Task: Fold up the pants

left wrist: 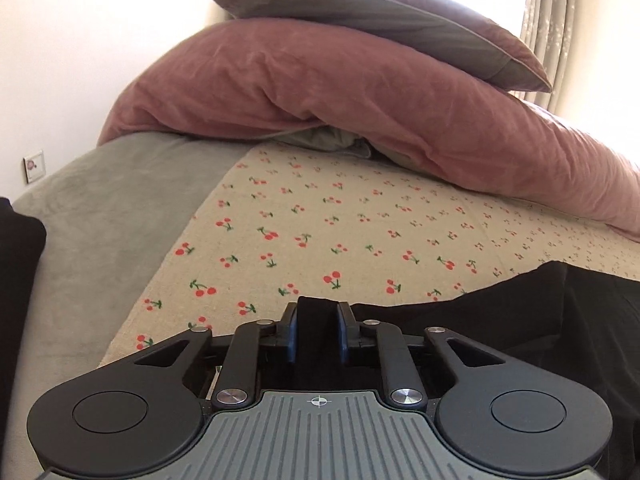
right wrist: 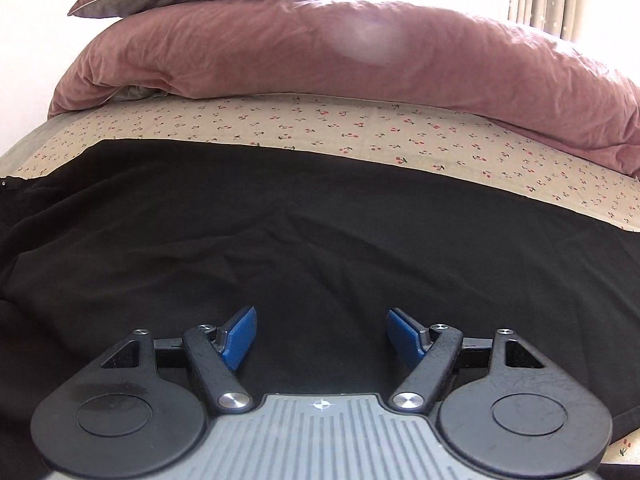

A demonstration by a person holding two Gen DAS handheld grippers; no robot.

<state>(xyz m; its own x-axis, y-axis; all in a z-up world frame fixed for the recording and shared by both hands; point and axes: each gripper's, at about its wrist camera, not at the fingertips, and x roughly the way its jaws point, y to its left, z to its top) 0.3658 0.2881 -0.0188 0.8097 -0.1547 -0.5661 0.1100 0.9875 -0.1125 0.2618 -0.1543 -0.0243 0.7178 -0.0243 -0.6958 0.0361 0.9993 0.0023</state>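
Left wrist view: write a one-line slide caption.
Left gripper shut on black pants over a cherry-print sheet.

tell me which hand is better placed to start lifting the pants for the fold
Left. The left gripper has its fingers closed on a black fold of the pants; the right gripper hangs open above flat cloth, gripping nothing.

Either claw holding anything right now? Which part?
Left claw is shut on an edge fold of the black pants. Right claw is open above the pants, holding nothing.

home bedroom | bed (left wrist: 100, 220), pink duvet (left wrist: 320, 92), pillow (left wrist: 360, 12), curtain (left wrist: 548, 20)
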